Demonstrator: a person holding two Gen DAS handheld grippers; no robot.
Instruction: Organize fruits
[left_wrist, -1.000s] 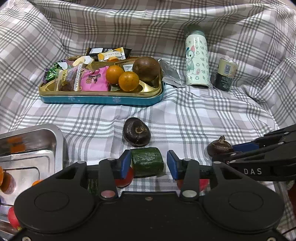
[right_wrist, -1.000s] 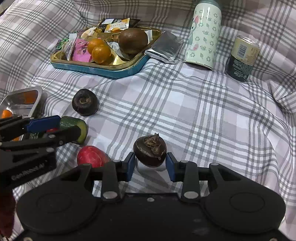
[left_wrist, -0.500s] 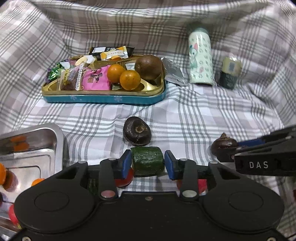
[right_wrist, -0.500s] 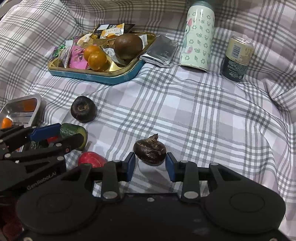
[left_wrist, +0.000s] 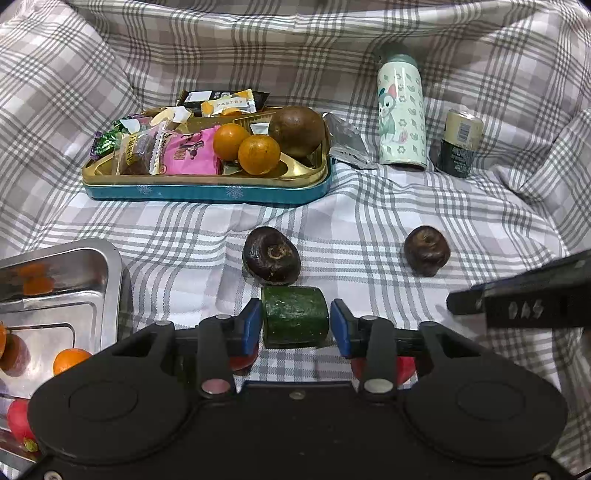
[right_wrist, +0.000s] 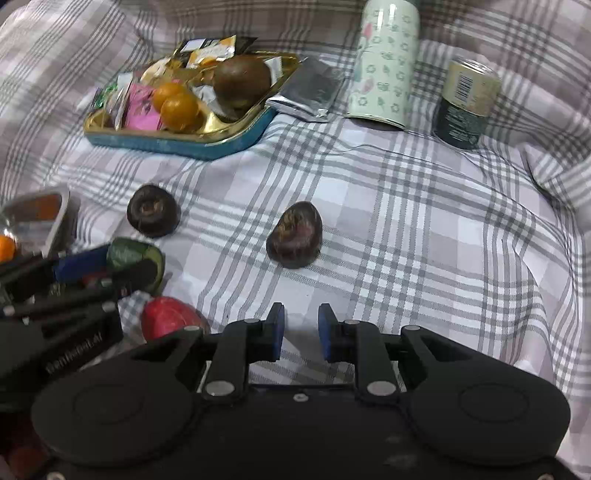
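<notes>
A green cucumber piece (left_wrist: 295, 314) lies on the plaid cloth between the blue pads of my left gripper (left_wrist: 294, 323). Its jaws are opening, and a thin gap shows at the right pad. My right gripper (right_wrist: 301, 325) is shut with nothing between its pads. A dark brown fruit (right_wrist: 295, 234) rests on the cloth a short way ahead of it, also seen as the dark brown fruit (left_wrist: 426, 250) in the left wrist view. A second dark fruit (left_wrist: 270, 254) sits just beyond the cucumber. A red fruit (right_wrist: 166, 321) lies by the left gripper (right_wrist: 122, 266).
A steel tray (left_wrist: 74, 280) at the left holds small oranges and a red fruit. A gold and blue tin (left_wrist: 207, 192) at the back holds snacks, two oranges (left_wrist: 258, 154) and a brown fruit (left_wrist: 297, 131). A foil packet (left_wrist: 347, 147), a bottle (left_wrist: 400, 122) and a can (left_wrist: 460, 144) stand to its right.
The dark brown fruit has left the right gripper's jaws and now lies farther ahead on the cloth; those jaws have narrowed. The left pads closed in on the cucumber piece, then widened.
</notes>
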